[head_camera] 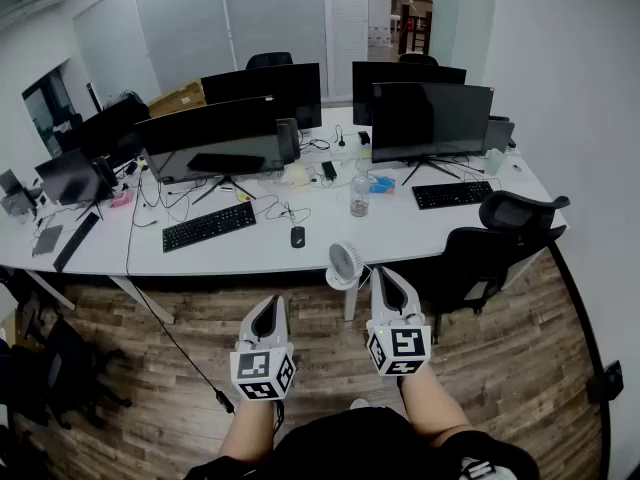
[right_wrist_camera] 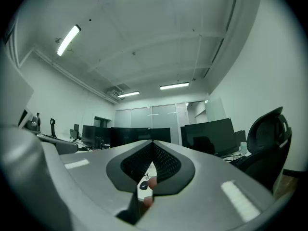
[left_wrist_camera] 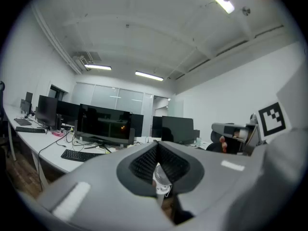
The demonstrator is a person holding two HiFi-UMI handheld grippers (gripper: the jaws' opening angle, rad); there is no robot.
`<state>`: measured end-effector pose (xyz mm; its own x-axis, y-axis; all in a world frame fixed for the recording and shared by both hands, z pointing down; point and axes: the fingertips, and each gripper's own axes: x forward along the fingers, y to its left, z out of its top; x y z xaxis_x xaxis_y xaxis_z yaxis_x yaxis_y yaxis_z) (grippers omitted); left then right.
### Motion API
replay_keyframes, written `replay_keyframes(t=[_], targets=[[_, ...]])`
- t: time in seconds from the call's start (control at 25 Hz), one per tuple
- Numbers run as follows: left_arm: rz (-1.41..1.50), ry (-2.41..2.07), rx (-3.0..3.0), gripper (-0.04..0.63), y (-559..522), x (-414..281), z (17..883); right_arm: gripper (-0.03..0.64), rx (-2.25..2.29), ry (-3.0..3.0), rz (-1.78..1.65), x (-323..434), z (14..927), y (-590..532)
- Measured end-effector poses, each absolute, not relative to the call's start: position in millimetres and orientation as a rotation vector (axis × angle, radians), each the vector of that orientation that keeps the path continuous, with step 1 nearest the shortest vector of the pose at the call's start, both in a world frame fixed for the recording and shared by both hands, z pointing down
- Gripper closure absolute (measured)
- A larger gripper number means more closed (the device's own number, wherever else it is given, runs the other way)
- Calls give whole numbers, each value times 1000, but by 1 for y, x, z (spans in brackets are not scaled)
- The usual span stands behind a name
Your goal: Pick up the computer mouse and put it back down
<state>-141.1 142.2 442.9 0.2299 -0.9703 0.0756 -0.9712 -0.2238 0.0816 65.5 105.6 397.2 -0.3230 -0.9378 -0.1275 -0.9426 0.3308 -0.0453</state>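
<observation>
1. Both tongs were pressed together and empty. The left gripper (head_camera: 269, 308) and right gripper (head_camera: 385, 276) hung over the floor, well apart from the desk (head_camera: 420, 233).
2. The computer mouse (head_camera: 297, 236) lay on the desk, just right of the near keyboard (head_camera: 209, 226).
3. Risk: the small fan (head_camera: 345, 264) at the desk edge stood between grippers and mouse, so a straight reach could topple it. Jaws arriving unopened would shove the mouse away.
4. Count: two grippers, one mouse, one fan and two keyboards, the far keyboard (head_camera: 452, 194) included.

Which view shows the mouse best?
Head view: the mouse lies unobstructed on the desk, right of the keyboard. Right gripper view shows it only as a dark speck; left gripper view misses it.
</observation>
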Motion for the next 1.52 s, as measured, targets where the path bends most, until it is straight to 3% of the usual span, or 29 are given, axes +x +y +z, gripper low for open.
replay_keyframes(t=[0.88,1.52], targets=[[68,-1945,2333,543,66,-75,460,619,-1686,2504,-4,129,419,25],[50,-1908,2349,543,-121,-134,462,618,-1740,2490,37,77,412,-144]])
